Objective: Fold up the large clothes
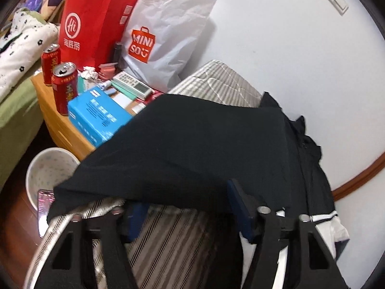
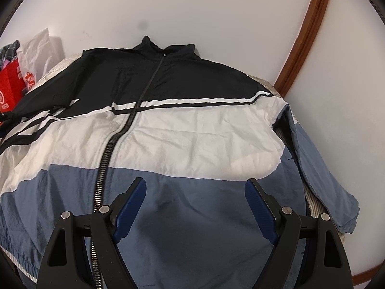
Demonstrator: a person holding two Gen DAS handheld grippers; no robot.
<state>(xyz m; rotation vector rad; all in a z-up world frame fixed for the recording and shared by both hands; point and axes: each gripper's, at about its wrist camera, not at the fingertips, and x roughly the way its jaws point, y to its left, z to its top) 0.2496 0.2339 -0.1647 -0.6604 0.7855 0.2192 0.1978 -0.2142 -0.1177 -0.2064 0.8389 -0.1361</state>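
Observation:
A large zip-up jacket, black at the top, white in the middle and blue-grey at the bottom, lies front up and spread flat on a striped bed. Its right sleeve hangs off the bed's right side. My right gripper is open and empty, just above the blue hem area. In the left wrist view the black sleeve drapes flat over my left gripper. Its jaws stand wide apart; the left blue pad is partly under the cloth.
A wooden nightstand left of the bed holds two red cans, a blue box, a remote, a red bag and a white Minisou bag. A white bin stands below. The white wall is behind.

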